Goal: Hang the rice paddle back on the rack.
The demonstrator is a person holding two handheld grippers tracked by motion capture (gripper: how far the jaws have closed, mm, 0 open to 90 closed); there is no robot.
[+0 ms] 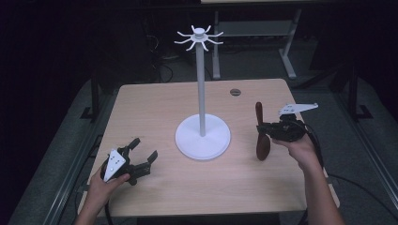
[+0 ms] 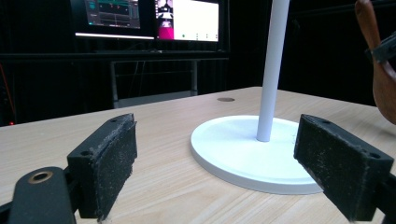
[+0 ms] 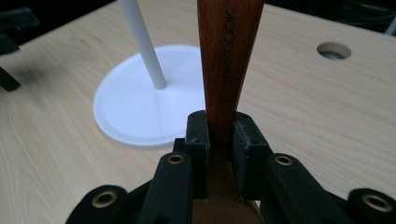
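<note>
Left of the white hook stand (image 1: 202,133), the left gripper (image 1: 141,157) rests with jaws spread wide, nothing between them. Right of the stand, the right gripper (image 1: 261,127) clamps a wooden spoon (image 1: 262,136) upright; its own view reveals lettering on the handle. Pale wood table (image 1: 155,108), dark room, lit monitors (image 2: 187,19) beyond.

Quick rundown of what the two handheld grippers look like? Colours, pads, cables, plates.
Both are black. The left gripper has flat, rough black pads and brass-ringed holes in its linkage. The right gripper has the same brass-ringed links. Each carries a grey three-cornered plate on top and trails a black cable. The forearms are bare, with no sleeves in view.
</note>
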